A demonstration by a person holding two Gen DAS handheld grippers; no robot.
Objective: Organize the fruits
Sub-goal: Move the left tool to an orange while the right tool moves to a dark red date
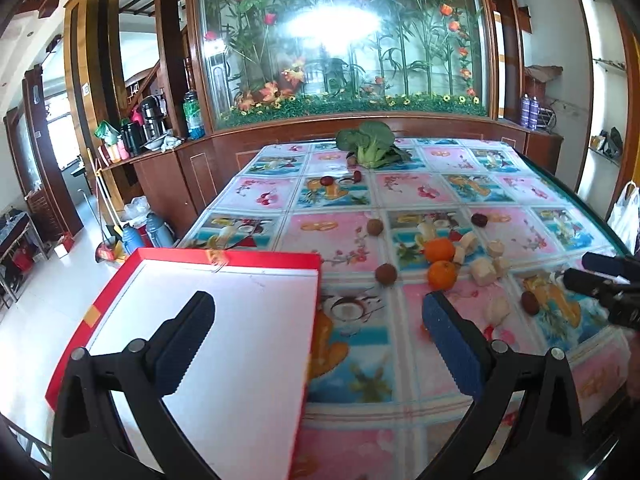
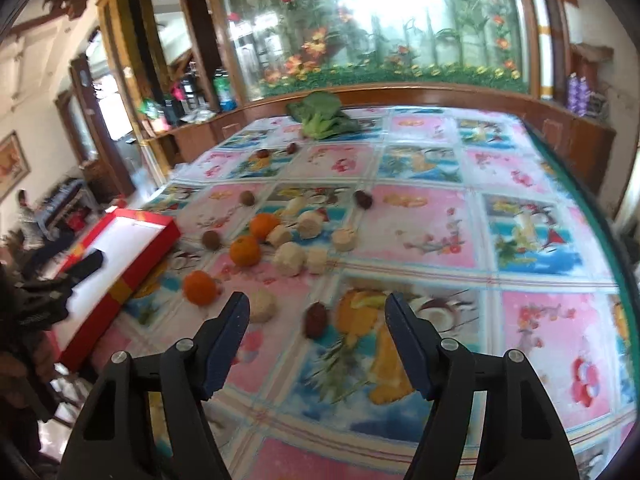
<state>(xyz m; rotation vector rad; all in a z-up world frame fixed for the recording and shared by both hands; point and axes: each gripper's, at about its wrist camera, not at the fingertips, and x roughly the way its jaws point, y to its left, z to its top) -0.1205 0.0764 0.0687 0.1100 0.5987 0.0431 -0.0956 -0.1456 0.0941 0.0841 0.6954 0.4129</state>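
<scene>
Table [image 1: 460,184] under a glossy cloth printed with pink and blue fruit-and-flower squares. Lying directly on it:
- red box [image 1: 224,258], white inside, at the near left corner, partly over the edge;
- three oranges [image 2: 244,250], close together at the centre;
- pale banana pieces [image 2: 290,258], clustered just beside the oranges;
- small brown round fruits [image 1: 386,273] and dark red dates [image 2: 316,319], scattered;
- leafy greens [image 1: 370,142] at the far edge.

Home dining room — patterned tablecloth [image 1: 400,200]; wooden sideboard [image 1: 168,160] with thermoses [image 1: 138,236]; floral glass panel [image 1: 340,40].
</scene>
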